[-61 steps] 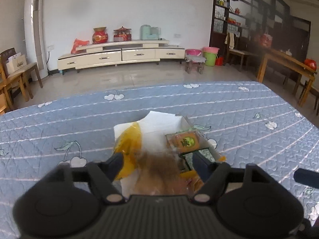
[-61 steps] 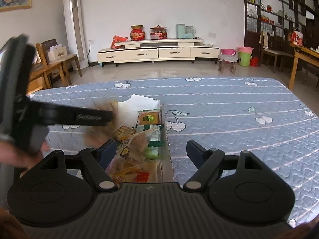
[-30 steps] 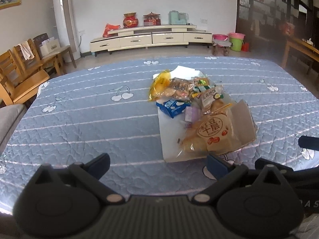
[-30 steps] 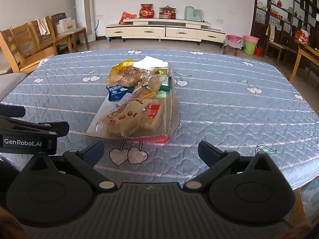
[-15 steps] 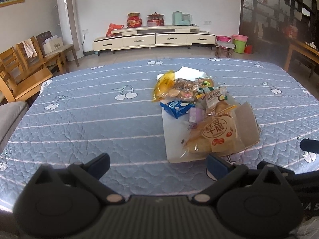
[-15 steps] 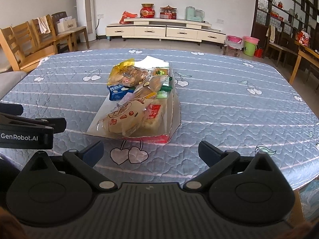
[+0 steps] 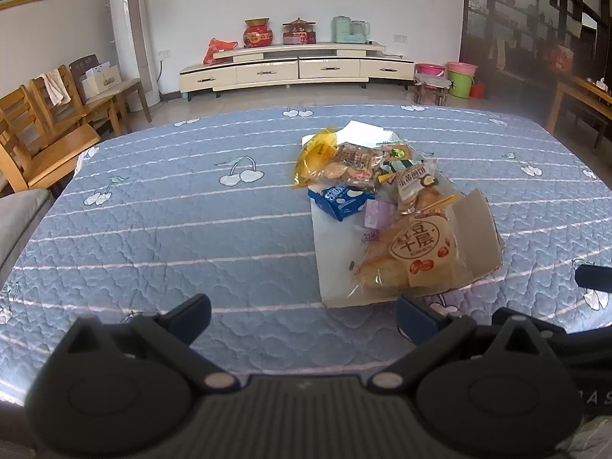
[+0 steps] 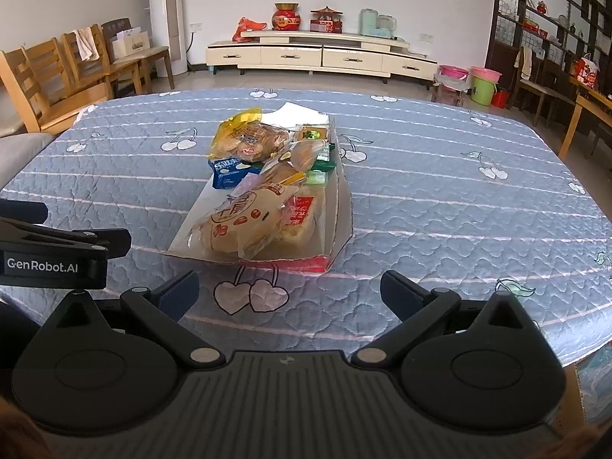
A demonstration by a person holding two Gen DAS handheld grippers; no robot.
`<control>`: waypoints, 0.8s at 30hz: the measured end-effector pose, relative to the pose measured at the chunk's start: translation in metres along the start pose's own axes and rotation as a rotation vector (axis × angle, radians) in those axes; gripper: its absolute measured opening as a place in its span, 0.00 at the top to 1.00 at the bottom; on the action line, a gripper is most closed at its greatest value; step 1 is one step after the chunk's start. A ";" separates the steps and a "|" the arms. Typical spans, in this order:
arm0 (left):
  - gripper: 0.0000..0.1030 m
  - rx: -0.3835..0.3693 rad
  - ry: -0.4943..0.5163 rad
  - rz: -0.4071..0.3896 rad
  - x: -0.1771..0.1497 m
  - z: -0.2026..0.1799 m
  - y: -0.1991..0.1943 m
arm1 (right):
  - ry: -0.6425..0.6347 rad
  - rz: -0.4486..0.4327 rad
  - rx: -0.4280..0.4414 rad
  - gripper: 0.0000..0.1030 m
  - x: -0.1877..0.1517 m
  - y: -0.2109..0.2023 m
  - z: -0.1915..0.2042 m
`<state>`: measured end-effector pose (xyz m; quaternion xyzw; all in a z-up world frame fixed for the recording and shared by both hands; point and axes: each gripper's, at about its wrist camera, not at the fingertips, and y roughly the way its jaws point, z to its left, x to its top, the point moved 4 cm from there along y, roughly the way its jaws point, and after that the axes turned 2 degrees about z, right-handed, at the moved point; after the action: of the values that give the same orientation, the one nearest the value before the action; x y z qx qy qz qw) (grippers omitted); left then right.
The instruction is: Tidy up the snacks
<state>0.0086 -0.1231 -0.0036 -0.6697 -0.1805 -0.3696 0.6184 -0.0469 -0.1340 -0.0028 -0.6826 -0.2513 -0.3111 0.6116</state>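
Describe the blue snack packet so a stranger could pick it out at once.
On the blue quilted table lies a flat open cardboard box heaped with snacks. The blue packet sits at the box's left edge, just in front of the yellow bag of biscuits. It is the only blue wrapper; the neighbours are yellow, tan or green.

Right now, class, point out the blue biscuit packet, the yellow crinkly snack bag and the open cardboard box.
blue biscuit packet (image 7: 340, 201): left wrist view, printed top face.
yellow crinkly snack bag (image 8: 235, 126): right wrist view, yellow end.
open cardboard box (image 8: 336, 206): right wrist view, right wall.
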 end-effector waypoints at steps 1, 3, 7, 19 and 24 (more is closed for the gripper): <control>0.01 -0.001 0.000 0.001 0.000 0.000 0.000 | 0.000 0.000 0.001 0.00 0.000 0.000 0.000; 0.01 -0.001 0.000 0.000 0.000 0.000 0.000 | -0.001 0.001 0.002 0.00 0.000 0.000 0.000; 0.01 -0.004 -0.003 -0.001 0.001 0.000 0.000 | -0.004 0.003 0.004 0.00 0.001 0.000 0.000; 0.01 -0.003 -0.002 -0.006 0.002 0.000 -0.002 | -0.010 0.003 0.006 0.00 0.001 0.000 -0.001; 0.01 -0.005 0.001 -0.008 0.003 -0.001 -0.003 | -0.015 0.003 0.007 0.00 0.002 0.000 -0.001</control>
<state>0.0082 -0.1241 0.0004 -0.6702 -0.1817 -0.3730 0.6154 -0.0458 -0.1353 -0.0016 -0.6830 -0.2559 -0.3042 0.6128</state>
